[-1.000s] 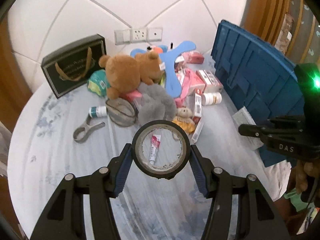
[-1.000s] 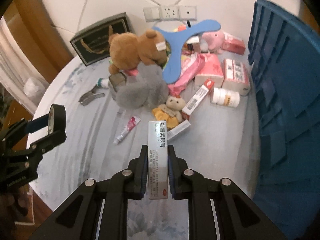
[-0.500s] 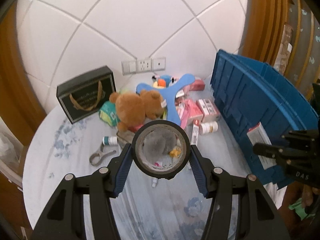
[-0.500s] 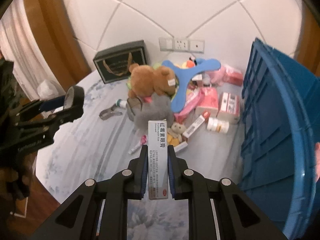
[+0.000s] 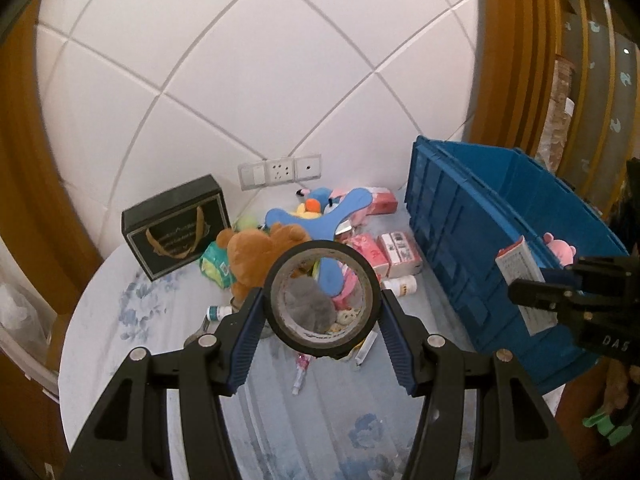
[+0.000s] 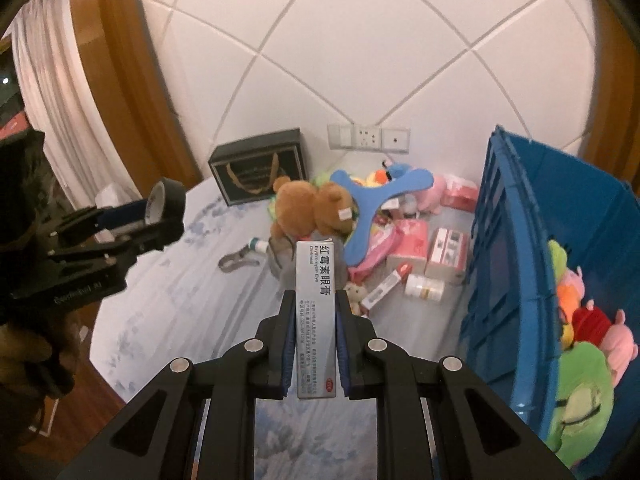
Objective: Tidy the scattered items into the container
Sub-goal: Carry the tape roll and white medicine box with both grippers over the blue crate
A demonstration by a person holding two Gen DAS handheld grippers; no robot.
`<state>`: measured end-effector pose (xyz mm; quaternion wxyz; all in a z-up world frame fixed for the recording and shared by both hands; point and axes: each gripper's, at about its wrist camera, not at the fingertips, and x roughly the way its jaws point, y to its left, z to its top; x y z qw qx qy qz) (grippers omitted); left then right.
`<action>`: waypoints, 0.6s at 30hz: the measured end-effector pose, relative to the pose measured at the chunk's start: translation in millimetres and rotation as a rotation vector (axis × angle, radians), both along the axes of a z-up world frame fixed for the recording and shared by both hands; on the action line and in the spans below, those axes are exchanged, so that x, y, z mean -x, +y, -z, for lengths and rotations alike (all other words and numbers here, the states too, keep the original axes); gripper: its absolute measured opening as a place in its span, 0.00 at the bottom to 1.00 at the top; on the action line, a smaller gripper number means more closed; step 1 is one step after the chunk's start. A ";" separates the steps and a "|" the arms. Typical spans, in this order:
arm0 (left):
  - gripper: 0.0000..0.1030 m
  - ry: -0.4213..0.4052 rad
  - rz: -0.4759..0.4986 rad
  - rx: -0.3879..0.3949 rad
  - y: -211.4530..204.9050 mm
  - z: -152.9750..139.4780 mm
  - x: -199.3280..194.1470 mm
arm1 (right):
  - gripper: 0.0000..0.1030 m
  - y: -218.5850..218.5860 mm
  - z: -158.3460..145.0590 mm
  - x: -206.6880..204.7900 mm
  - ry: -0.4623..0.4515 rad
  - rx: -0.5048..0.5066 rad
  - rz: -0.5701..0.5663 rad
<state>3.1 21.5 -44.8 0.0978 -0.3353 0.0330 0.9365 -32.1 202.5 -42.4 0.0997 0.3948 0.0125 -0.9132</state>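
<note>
Right gripper (image 6: 311, 312) pinches ointment box (image 6: 315, 316), apparently upright.

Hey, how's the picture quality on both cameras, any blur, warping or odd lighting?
Left wrist view: strong fisheye, wall tiles bow, dark corners, warm dim light; tape roll sharp, far crate rim slightly soft. Right wrist view: same bending, curtain side glows brighter; box text crisp, no motion blur.
</note>
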 end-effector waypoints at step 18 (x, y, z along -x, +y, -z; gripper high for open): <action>0.54 0.089 0.110 0.031 114.8 -45.2 20.8 | 0.17 98.3 -49.3 -34.5 0.132 0.044 0.085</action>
